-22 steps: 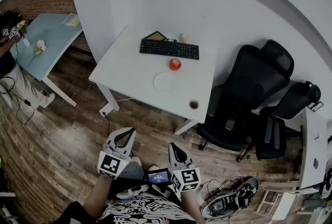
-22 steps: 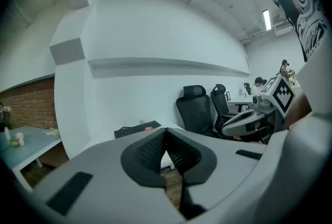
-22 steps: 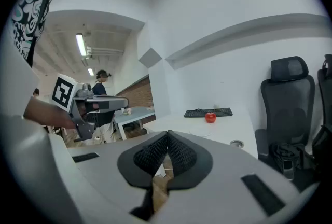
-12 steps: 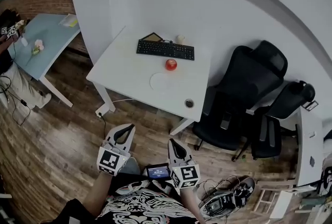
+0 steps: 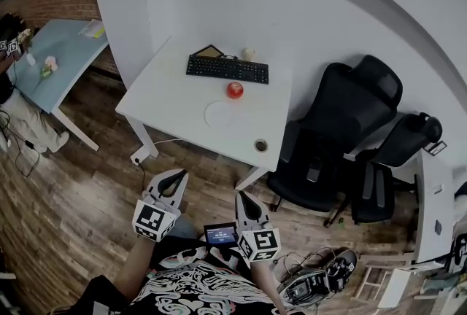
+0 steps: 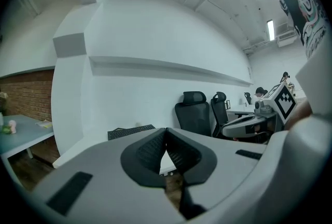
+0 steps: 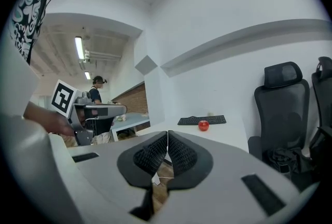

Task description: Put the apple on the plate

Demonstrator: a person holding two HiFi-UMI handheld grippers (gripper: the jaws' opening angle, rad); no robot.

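While one left gripper [image 5: 175,176] and one right gripper [image 5: 243,198] hang side by side above the wooden floor [image 5: 87,182], well short of the white table [image 5: 164,98], each has its jaws pressed together with nothing between them. On that table sit one apple [image 5: 234,90], one plate [image 5: 220,115], one black keyboard [image 5: 227,69], one small pale cup [image 5: 249,54] and one dark ring-shaped object [image 5: 260,145] near the front edge. Two black office chairs stand to the right, one [image 5: 343,124] just beside the table and the other [image 5: 398,153] farther out. One pale blue table [image 5: 62,58] stands at the far left.

The apple is small, round and red with a glossy highlight on top. It rests on the bare tabletop between the keyboard and the plate, just beside the plate's far rim and not on it. The plate is flat, white and round, barely distinct from the tabletop.
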